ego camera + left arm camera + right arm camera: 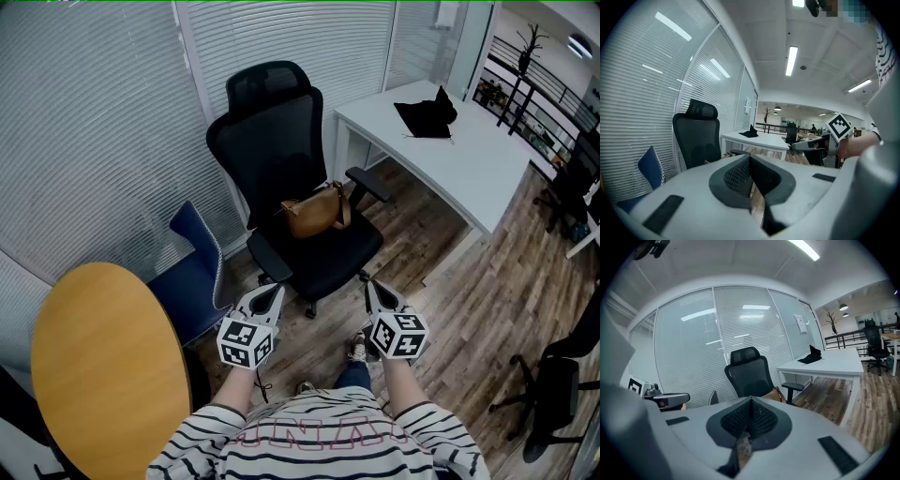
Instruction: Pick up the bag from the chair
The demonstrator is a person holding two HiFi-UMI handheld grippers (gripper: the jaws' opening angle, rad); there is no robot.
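Off the bench's [469, 164] left edge, the tan handbag [314, 214] lies crosswise on the office chair [323, 255] seat, ahead between your left gripper [274, 292] and right gripper [371, 289], both jaws closed, empty.

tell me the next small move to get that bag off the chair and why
Probably carry the right gripper forward toward the brown bag, opening its jaws on the way. Both it and the left gripper sit short of the black chair, apart from the bag on its seat, jaws together on nothing.
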